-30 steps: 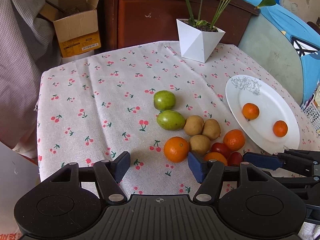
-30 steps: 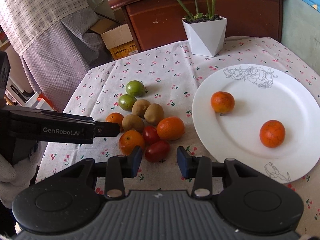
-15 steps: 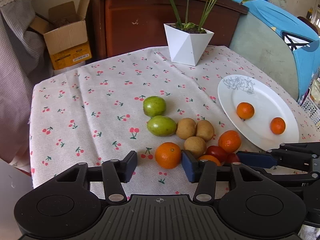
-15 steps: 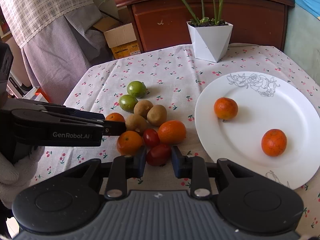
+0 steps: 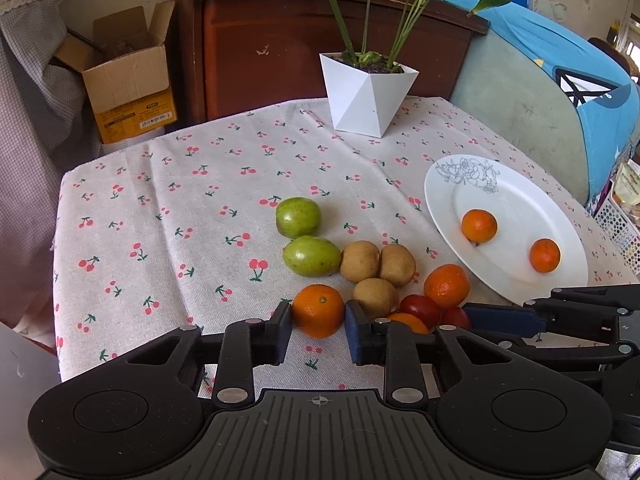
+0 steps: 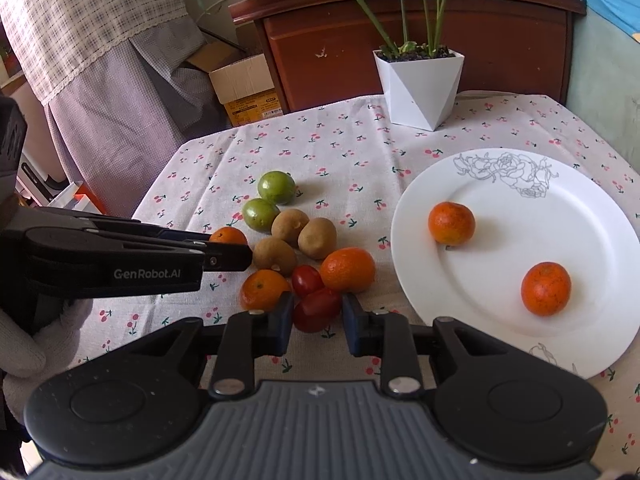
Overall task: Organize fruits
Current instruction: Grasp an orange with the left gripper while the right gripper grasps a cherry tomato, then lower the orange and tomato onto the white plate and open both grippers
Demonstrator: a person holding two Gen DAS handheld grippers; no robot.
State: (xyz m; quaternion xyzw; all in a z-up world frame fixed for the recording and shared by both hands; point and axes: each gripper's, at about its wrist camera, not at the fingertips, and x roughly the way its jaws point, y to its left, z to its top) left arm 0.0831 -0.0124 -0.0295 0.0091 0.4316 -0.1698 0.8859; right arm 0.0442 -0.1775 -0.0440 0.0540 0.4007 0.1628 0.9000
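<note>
A pile of fruit lies on the cherry-print cloth: two green fruits (image 5: pixel 298 217), three brown kiwis (image 5: pixel 359 261), oranges and red tomatoes. My left gripper (image 5: pixel 318 326) is shut on an orange (image 5: pixel 318 311) at the pile's near left. My right gripper (image 6: pixel 316 316) is shut on a red tomato (image 6: pixel 317 309) at the pile's near edge. A second tomato (image 6: pixel 306 279) and two oranges (image 6: pixel 347 269) lie right behind it. A white plate (image 6: pixel 500 280) on the right holds two oranges (image 6: pixel 451 223).
A white planter (image 5: pixel 366 94) with a green plant stands at the table's far side. A cardboard box (image 5: pixel 128 80) and a wooden cabinet (image 5: pixel 280 40) are behind the table. The left gripper's body (image 6: pixel 120 258) reaches in from the left in the right wrist view.
Both grippers moved forward into the pile and narrowed. The left jaws closed around the orange; the right jaws closed around the red tomato.
</note>
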